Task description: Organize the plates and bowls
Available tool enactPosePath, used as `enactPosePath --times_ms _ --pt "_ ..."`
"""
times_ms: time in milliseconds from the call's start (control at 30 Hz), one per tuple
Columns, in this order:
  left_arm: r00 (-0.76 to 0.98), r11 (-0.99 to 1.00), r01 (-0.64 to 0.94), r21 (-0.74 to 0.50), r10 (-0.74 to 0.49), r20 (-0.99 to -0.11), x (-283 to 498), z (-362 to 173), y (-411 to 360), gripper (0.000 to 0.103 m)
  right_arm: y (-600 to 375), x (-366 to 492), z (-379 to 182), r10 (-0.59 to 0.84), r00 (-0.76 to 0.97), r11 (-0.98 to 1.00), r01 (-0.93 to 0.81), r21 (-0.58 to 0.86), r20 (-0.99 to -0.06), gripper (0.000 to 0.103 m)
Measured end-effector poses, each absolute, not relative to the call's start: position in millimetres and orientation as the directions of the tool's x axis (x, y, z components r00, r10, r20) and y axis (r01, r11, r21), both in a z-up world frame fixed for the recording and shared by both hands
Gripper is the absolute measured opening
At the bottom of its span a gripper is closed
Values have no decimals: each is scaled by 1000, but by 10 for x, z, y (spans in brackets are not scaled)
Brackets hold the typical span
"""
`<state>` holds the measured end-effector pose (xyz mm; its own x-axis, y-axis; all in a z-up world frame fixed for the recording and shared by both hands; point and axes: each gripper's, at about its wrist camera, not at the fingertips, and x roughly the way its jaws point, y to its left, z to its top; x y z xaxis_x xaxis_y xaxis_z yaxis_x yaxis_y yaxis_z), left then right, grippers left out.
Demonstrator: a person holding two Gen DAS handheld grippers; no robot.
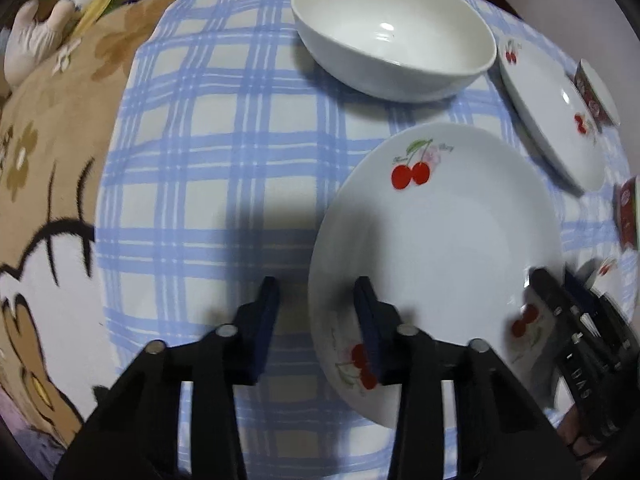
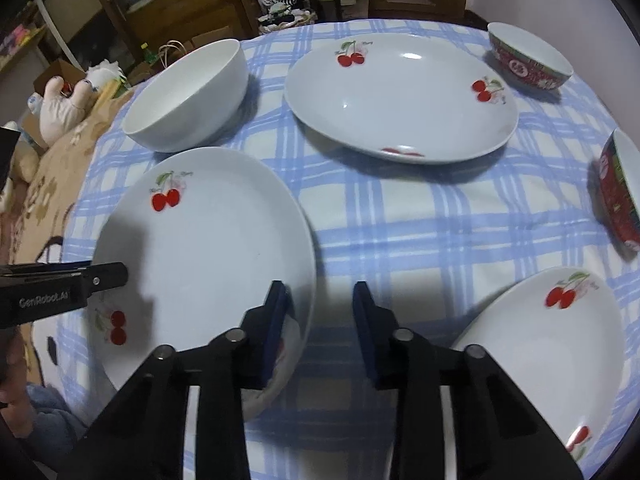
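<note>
I have both grippers set astride opposite rims of the nearest cherry plate [image 2: 208, 248], which lies on the counter [image 2: 420, 220] in front of the white bowl [image 2: 188, 96]. The left gripper [image 1: 316, 320] and right gripper [image 2: 320, 320] each stand part-closed, one finger inside the plate, one outside; whether the pads press the rim I cannot tell. I judge a good lift needs firm closure, then an even, level rise.

Left gripper [image 1: 316, 292] points straight down, jaws part-open; right gripper [image 2: 320, 296] tilts steeply downward, jaws part-open.
</note>
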<state>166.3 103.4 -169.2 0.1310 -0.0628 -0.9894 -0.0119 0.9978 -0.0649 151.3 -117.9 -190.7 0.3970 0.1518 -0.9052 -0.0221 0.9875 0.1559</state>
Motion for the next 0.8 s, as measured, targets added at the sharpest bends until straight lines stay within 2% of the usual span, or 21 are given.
enactPosePath --times_ms 67,100,367,800 --pt "143 996 -20 -82 -78 -987 1656 -1673 1024 20 -1156 1513 -1908 178 397 983 -41 177 -900 18" --pt "149 996 -15 -84 -81 -986 1655 -1665 1009 17 -1135 1515 -1910 185 397 982 -53 179 -899 16" --pt "154 987 -68 -147 -135 -979 1674 -1647 1137 14 -1113 1530 -1921 175 389 984 -40 174 -905 16" --pt "209 988 -59 -145 -130 -969 1613 -1450 1124 12 -1190 1457 -1855 223 396 974 -45 224 -891 16"
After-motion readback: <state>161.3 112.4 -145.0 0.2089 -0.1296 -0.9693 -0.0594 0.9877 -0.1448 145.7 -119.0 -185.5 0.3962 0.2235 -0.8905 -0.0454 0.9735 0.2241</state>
